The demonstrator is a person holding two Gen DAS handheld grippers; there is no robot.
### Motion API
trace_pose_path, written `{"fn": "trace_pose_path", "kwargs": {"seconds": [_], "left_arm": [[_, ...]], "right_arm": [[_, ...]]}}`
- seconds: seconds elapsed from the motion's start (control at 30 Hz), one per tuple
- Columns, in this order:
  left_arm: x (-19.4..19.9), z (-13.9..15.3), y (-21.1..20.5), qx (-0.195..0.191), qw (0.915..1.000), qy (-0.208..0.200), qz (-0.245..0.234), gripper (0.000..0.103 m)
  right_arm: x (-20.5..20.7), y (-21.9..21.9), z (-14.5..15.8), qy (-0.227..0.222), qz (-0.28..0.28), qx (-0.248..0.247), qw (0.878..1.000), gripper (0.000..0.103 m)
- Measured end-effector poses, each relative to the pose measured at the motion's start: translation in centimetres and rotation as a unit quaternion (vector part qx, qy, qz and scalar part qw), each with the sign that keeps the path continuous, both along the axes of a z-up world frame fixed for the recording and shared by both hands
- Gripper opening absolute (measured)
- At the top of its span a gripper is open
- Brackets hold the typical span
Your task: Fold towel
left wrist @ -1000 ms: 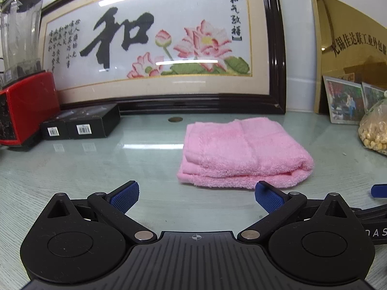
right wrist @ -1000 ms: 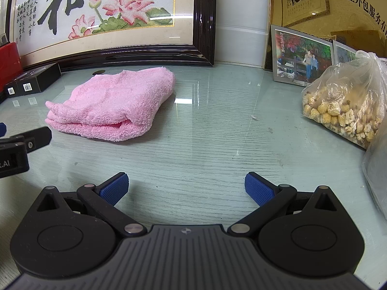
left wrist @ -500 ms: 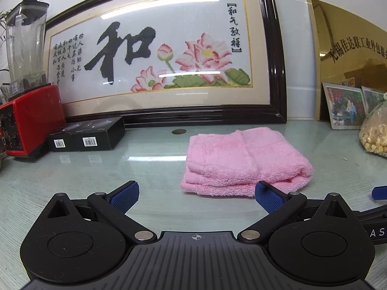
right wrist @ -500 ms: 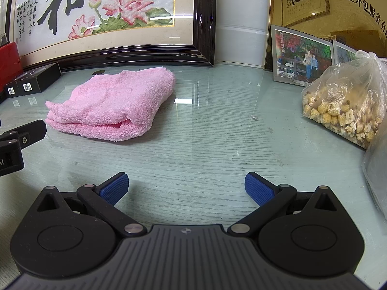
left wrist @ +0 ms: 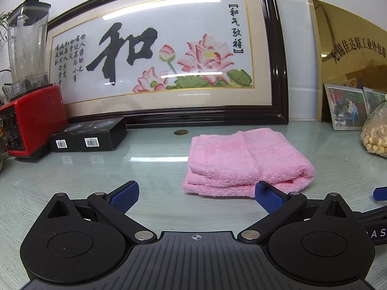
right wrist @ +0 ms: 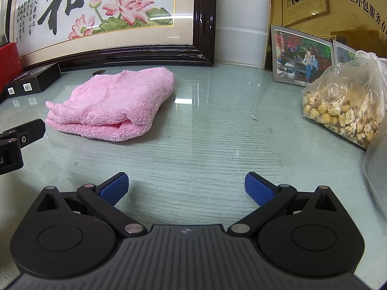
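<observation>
Jaws spread wide on both left gripper (left wrist: pixel 196 194) and right gripper (right wrist: pixel 185 186), holding nothing, above the glass surface (right wrist: pixel 205 145). Ahead, folded and apart from both: pink towel (left wrist: pixel 244 162), near a framed picture (left wrist: pixel 154 55) and black boxes (left wrist: pixel 89 137).

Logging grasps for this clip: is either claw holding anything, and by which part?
Nothing is held. The left claw and right claw are open and empty; the towel lies folded on the table.
</observation>
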State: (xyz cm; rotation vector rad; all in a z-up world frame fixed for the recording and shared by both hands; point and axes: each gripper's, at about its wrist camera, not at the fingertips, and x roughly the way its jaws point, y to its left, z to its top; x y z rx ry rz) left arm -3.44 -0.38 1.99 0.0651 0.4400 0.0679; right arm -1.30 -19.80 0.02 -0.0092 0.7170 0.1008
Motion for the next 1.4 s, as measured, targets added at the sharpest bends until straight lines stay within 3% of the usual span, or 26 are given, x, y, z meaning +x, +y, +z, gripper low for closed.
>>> {"fn": "trace_pose_path", "kwargs": {"seconds": [0.5, 0.8, 1.4], "left_arm": [[0.3, -0.1, 0.1, -0.003, 0.9999, 0.010, 0.001, 0.103], [1.8, -0.9, 0.6, -0.017, 0.9975, 0.069, -0.003, 0.103], [2.9, -1.6, 0.7, -0.021, 0.9932, 0.114, -0.004, 0.103]], "right_arm": [[0.0, 0.0, 0.0, 0.000, 0.000, 0.000, 1.000, 0.103], [0.0, 0.0, 0.0, 0.000, 0.000, 0.000, 1.000, 0.103], [0.0, 0.0, 0.0, 0.000, 0.000, 0.000, 1.000, 0.103]]}}
